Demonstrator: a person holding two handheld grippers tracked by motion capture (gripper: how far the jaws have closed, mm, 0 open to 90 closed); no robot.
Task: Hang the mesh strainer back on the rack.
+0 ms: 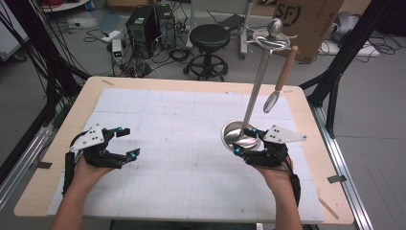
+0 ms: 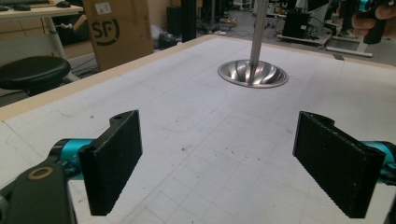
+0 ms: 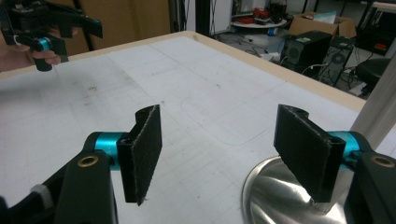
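Near right on the desk [image 1: 143, 201], the right hand-held gripper [image 1: 248, 142] hangs spread and empty beside the utensil stand's round base [image 1: 234, 132], likely to steady it. A spoon [image 1: 281, 81] hangs farther back. The left hand-held gripper [image 1: 128, 142] waits spread, well apart.

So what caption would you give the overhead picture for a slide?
Right gripper, jaws open, at the round base of a metal utensil stand with a hanging spoon; left gripper waits open.

Steel utensil stand [image 1: 255, 91] with hanging spoon [image 1: 282, 81], right half of table.
Round shiny base flat on mat, pole upright; wooden-handled spoon dangles bowl-down from top hooks, clear of base.
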